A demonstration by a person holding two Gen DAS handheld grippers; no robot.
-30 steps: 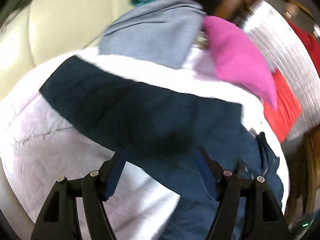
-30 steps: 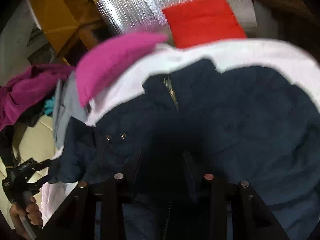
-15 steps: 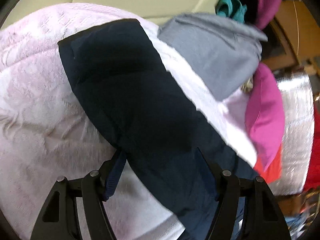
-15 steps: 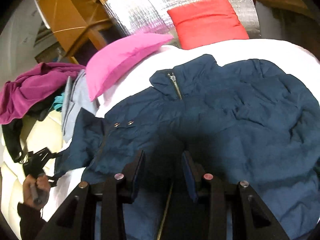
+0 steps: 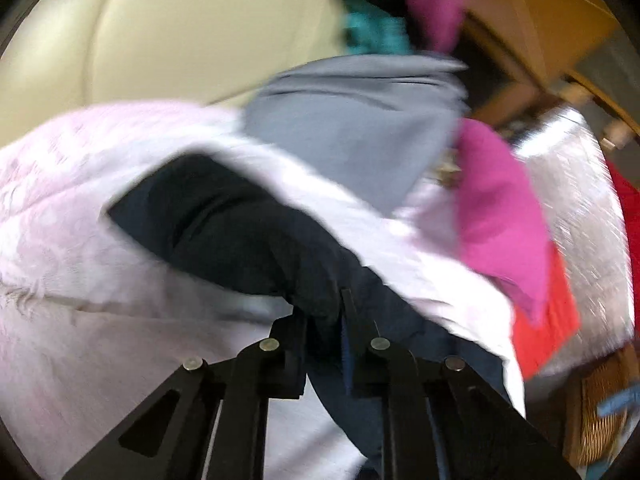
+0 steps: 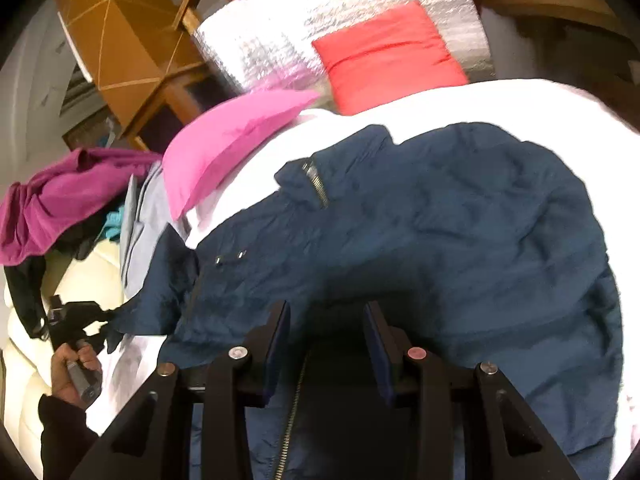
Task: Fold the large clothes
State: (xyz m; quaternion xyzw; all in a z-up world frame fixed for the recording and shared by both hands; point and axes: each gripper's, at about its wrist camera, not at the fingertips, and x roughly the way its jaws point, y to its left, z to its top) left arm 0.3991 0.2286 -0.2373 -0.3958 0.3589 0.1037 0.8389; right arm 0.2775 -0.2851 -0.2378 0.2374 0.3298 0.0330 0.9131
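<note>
A dark blue zip jacket (image 6: pixel 440 240) lies spread on a white-pink blanket (image 6: pixel 520 100). Its left sleeve (image 5: pixel 224 232) stretches out over the blanket in the left wrist view. My left gripper (image 5: pixel 324 320) is shut on the sleeve and holds it bunched between its fingers; it also shows in the right wrist view (image 6: pixel 76 316), at the sleeve's end. My right gripper (image 6: pixel 326 320) is open and hovers over the jacket's front, near the zip (image 6: pixel 292 412), gripping nothing.
A grey garment (image 5: pixel 352 128), a pink pillow (image 5: pixel 500 208) and a red cushion (image 6: pixel 384 56) lie beyond the jacket. A magenta cloth pile (image 6: pixel 68 196) sits at the left. A cream padded surface (image 5: pixel 180 32), a silver mat (image 6: pixel 320 24) and wooden furniture (image 6: pixel 120 40) border the blanket.
My left gripper has shut on the jacket sleeve, which was lying flat between open fingers before. The right gripper has stayed open over the jacket's front.
</note>
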